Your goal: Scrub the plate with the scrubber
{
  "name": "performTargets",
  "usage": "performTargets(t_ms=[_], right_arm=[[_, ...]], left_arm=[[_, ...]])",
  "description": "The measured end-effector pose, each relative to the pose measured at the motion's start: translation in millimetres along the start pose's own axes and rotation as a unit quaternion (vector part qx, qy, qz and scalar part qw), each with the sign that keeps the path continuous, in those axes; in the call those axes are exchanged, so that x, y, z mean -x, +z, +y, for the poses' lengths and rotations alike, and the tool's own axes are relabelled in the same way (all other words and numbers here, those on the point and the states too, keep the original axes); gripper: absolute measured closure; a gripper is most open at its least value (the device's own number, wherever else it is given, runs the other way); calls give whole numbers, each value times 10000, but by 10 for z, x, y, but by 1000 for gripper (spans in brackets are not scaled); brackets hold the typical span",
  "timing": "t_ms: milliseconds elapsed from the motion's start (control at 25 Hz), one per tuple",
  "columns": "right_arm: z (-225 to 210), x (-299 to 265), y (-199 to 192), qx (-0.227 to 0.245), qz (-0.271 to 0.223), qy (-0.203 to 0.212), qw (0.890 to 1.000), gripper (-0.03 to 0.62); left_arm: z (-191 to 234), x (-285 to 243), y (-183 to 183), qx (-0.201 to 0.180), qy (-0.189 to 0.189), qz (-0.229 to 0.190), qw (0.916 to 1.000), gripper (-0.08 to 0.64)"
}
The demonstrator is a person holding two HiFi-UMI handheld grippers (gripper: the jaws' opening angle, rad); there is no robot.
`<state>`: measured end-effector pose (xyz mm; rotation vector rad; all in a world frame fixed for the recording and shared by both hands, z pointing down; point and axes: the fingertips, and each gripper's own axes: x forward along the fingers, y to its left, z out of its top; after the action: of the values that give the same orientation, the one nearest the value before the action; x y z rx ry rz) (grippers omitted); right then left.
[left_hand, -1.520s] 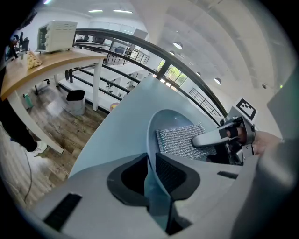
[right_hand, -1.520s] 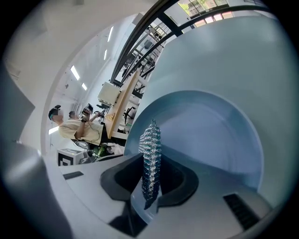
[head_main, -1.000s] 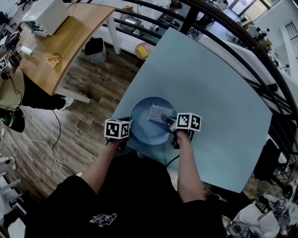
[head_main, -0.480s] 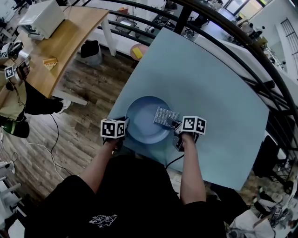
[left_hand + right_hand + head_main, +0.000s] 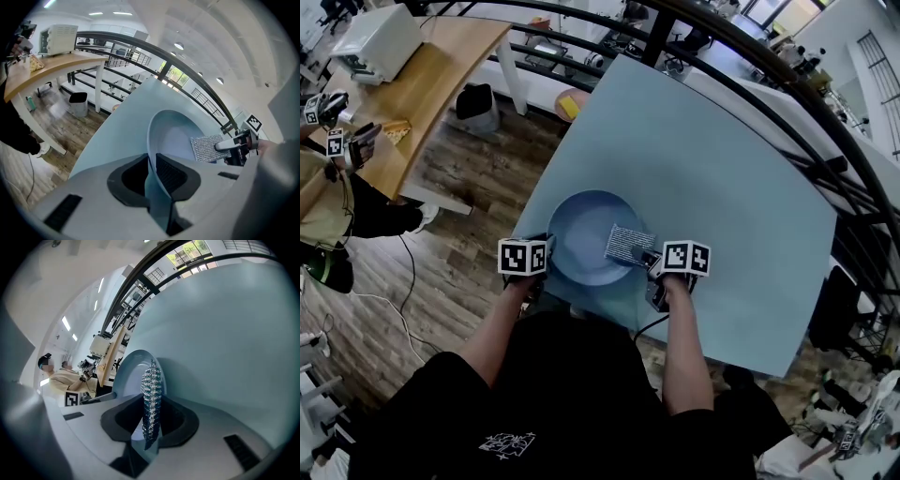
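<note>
Wood floor (image 5: 459, 216) shows to the left of a big pale blue counter (image 5: 712, 169). A black rail (image 5: 797, 89) bends round the far side of the counter. A wooden table (image 5: 431, 75) with a white box (image 5: 380, 33) on it stands far off at the left. A person (image 5: 319, 187) is beside it.

The blue plate (image 5: 577, 225) lies on the counter, close to its near edge, right in front of the one who holds the tools. The left tongs (image 5: 151, 174) squeeze the plate's near left rim. The thin rim goes straight between the two dark pads. The right tongs (image 5: 151, 420) pinch one end of the scrubber (image 5: 628, 242), a flat square of shiny silver mesh. The scrubber rests on the right side of the plate, inside the rim. The two tongs are near each other, one at each side of the plate.
</note>
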<state>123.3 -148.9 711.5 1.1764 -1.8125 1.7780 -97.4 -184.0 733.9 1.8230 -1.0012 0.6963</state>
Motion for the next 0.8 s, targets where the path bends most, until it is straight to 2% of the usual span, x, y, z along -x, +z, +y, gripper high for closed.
performTargets(t_ms=[400,800], right_arm=[[197,-166,-312,20,167,124,9998,508],[521,-446,-327,190,173,139,9996,508]], left_arm=[[6,-13,2,-39,-10,-2,10000,500],[-18,-1,-14,-95,-31,25,9999,500]])
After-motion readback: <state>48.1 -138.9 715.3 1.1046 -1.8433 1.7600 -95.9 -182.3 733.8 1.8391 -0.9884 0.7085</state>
